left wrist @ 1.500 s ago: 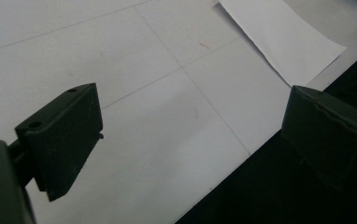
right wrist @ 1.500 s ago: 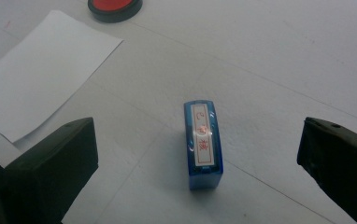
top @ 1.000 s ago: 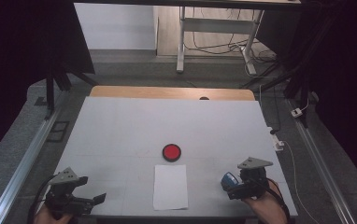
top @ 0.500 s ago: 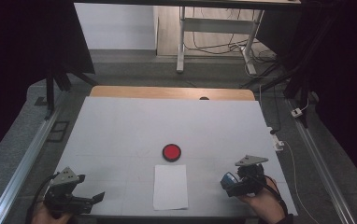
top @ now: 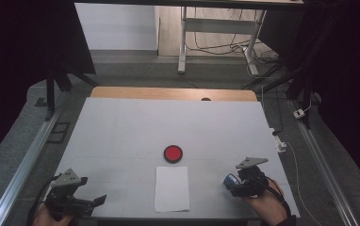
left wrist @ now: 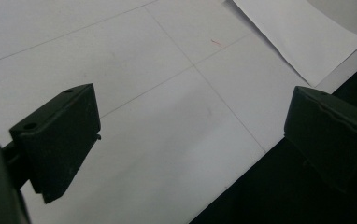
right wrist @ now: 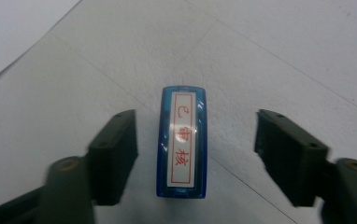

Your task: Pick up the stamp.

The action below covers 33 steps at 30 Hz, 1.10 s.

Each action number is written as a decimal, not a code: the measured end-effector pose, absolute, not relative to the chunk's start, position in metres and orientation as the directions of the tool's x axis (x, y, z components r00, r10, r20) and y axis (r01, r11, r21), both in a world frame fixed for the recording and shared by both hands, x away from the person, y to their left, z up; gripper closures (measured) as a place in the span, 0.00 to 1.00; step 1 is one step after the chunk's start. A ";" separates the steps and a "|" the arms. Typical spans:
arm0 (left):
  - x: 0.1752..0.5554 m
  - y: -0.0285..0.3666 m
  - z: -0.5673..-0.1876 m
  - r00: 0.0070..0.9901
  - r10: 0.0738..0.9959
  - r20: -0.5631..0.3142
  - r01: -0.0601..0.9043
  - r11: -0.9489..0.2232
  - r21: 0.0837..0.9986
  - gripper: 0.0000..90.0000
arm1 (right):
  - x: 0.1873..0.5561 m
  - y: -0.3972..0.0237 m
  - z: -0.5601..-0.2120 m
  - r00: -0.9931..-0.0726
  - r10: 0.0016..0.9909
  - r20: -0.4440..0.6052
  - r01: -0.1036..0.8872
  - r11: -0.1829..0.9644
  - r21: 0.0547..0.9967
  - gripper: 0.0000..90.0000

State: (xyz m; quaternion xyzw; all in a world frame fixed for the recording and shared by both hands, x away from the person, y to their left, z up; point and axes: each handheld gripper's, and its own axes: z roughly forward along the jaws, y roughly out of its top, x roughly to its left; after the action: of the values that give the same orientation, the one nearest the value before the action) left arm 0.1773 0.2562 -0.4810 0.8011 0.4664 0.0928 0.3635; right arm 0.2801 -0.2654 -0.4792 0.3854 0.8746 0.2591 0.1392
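A small blue stamp (right wrist: 182, 144) with a white label printed in red characters lies on the white table mat (top: 135, 132) at the front right. My right gripper (right wrist: 195, 123) has its two jaws either side of the stamp (top: 228, 180), with a gap left on each side. The jaws have just been closing, and the pads are not touching the stamp. At the mat's front left corner my left gripper (top: 91, 193) stands open with nothing in it, its jaws (left wrist: 193, 100) held wide over the mat's edge.
A white sheet of paper (top: 172, 188) lies at the front centre, and its corner shows in the left gripper view (left wrist: 298, 32). A round red pad with a black rim (top: 173, 153) sits just behind it. Metal rails (top: 22, 165) run along both sides of the table.
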 end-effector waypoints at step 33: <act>0.177 0.256 -0.481 0.541 0.820 -0.188 0.681 -0.296 0.670 0.04 | 0.278 -0.268 -0.468 -0.728 0.685 -0.009 0.555 0.598 0.578 0.78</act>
State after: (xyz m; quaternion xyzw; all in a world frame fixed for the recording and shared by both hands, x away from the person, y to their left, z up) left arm 0.1770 0.2563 -0.4809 0.7992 0.4696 0.0955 0.3628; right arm 0.2778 -0.2677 -0.4677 0.3499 0.8864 0.2802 0.1159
